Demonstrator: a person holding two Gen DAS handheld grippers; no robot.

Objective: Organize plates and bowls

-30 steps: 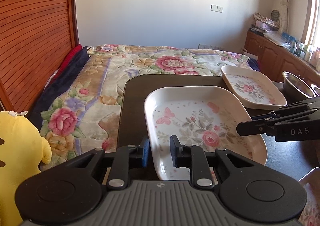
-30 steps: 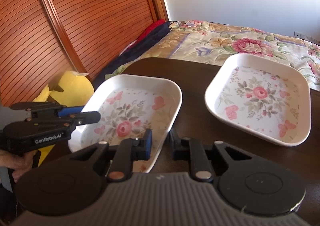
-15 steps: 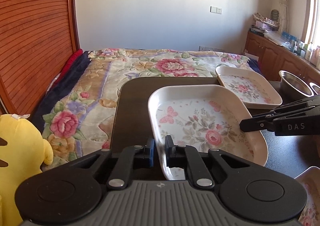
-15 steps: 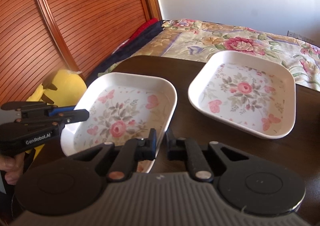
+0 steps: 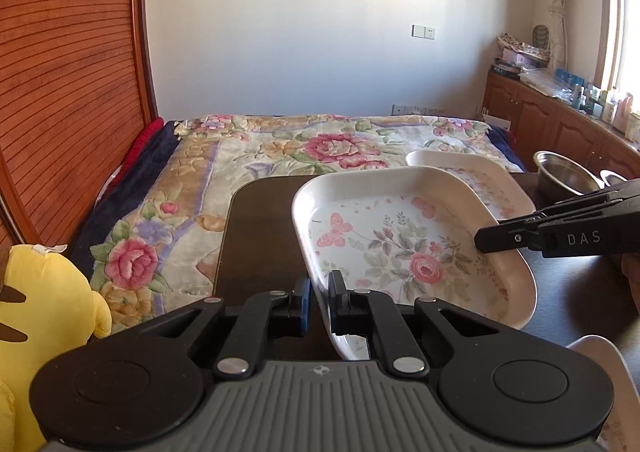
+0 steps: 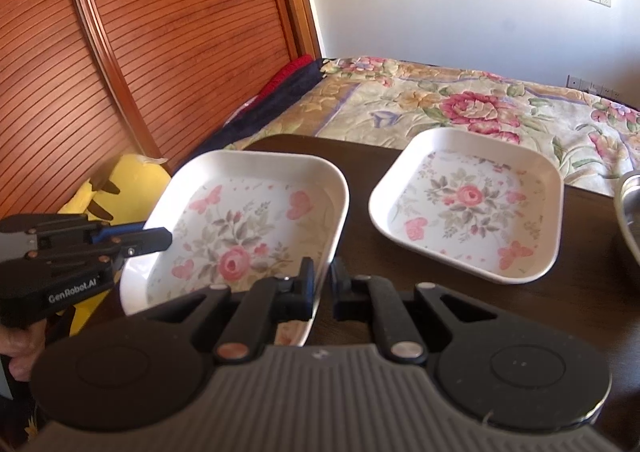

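the left gripper (image 5: 318,302) and the right gripper (image 6: 323,288) are each clamped tight on opposite rims of the near plate (image 5: 400,248), held over the dark table (image 6: 580,304). a second plate (image 6: 468,204) rests flat on the table just beside it.

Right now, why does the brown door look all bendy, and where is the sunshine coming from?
Left wrist view: the fisheye lens bows the slatted door and wall edges; daylight enters from the window at right, washing out that corner. Right wrist view: the door curves too, and the gripped plate looks slightly soft.
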